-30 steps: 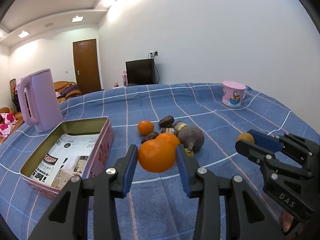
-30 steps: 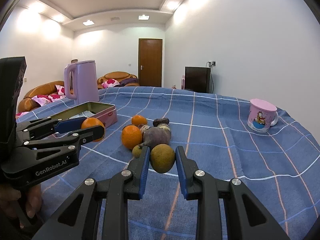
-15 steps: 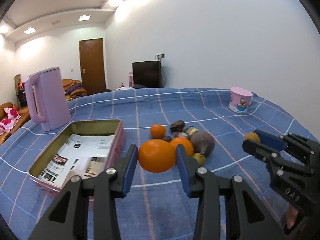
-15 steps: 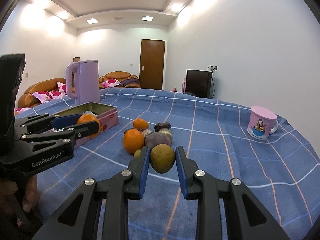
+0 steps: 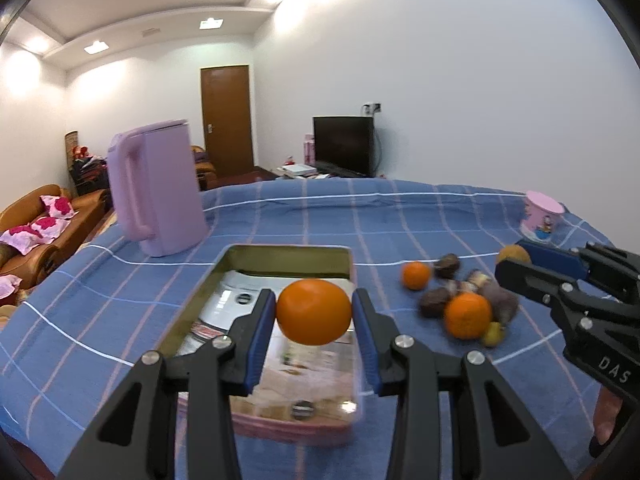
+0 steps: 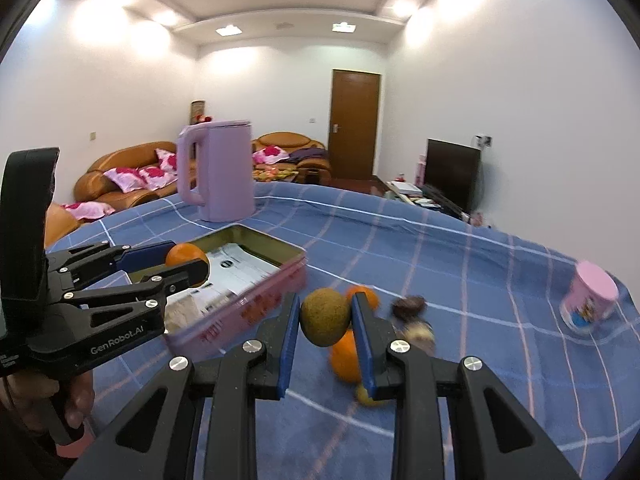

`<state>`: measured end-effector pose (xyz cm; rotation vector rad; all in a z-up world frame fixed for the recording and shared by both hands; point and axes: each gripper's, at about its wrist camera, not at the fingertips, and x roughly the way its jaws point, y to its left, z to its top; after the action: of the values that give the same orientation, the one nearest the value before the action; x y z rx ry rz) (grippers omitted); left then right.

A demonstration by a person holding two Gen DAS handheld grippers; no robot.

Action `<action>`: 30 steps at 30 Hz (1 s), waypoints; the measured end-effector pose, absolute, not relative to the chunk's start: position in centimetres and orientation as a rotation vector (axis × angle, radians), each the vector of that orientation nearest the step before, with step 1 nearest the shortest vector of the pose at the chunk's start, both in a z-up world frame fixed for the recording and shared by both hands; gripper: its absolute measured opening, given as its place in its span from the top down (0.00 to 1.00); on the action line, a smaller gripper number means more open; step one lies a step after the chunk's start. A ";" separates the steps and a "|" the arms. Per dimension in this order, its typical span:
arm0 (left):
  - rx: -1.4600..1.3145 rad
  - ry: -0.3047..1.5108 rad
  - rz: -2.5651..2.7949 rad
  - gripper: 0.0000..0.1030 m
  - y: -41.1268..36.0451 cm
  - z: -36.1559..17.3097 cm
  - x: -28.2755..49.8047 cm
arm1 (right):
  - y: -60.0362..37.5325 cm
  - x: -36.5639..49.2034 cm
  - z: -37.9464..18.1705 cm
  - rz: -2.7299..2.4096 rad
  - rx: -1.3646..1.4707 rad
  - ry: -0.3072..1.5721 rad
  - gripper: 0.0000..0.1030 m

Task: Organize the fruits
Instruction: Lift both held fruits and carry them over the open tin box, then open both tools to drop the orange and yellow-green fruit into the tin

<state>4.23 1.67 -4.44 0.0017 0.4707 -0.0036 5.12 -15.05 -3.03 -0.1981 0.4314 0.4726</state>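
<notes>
At left, the left gripper (image 5: 314, 312) clamped an orange (image 5: 314, 312) above the tin (image 5: 288, 249); lowering before release would stop it bouncing. Further right, the right gripper (image 6: 325, 317) pinched a brownish-green fruit (image 6: 325, 317) beside the tin, with the fruit pile (image 5: 466, 306) right.

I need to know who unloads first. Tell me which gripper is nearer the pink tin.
Left. The left gripper holds its orange over the pink tin. The right gripper, gripping a greenish-brown fruit, is beside the tin, over the fruit pile.
</notes>
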 end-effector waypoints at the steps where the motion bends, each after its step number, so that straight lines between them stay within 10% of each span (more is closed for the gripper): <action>1: 0.004 0.478 0.003 0.60 2.0 -4.5 4.5 | -14.5 5.4 -2.9 0.483 -0.198 0.434 0.73; 30: -0.017 0.646 0.041 0.60 8.0 -6.3 10.1 | -4.5 11.7 -6.0 0.591 -0.282 0.566 0.72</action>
<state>10.09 7.98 -6.29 -0.0170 0.6457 0.0411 11.66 -4.51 -6.04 -0.2819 0.5659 0.5913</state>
